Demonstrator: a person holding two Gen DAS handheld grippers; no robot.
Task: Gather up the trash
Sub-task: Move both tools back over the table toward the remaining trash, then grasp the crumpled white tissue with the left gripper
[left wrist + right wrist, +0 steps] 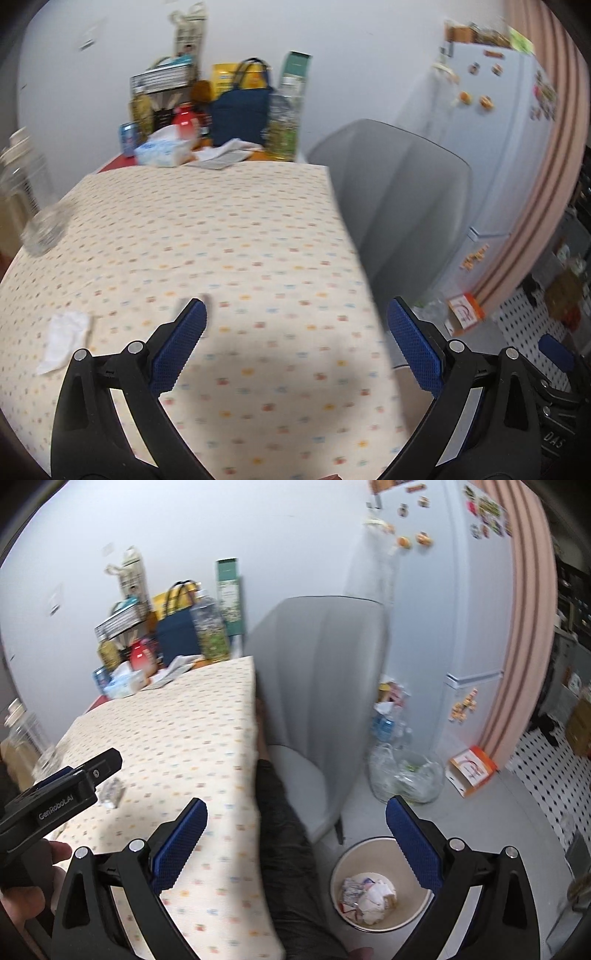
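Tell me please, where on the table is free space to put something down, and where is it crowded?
The middle of the tablecloth is bare, between the glass jar and the grey chair. The near left holds a white scrap. The far end is crowded: blue bag, tissue pack, bottles.

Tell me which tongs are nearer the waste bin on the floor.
Right. The right tongs hang open past the table's edge, almost directly above the waste bin. The left tongs are open over the tablecloth, near a crumpled white wrapper, farther from the bin.
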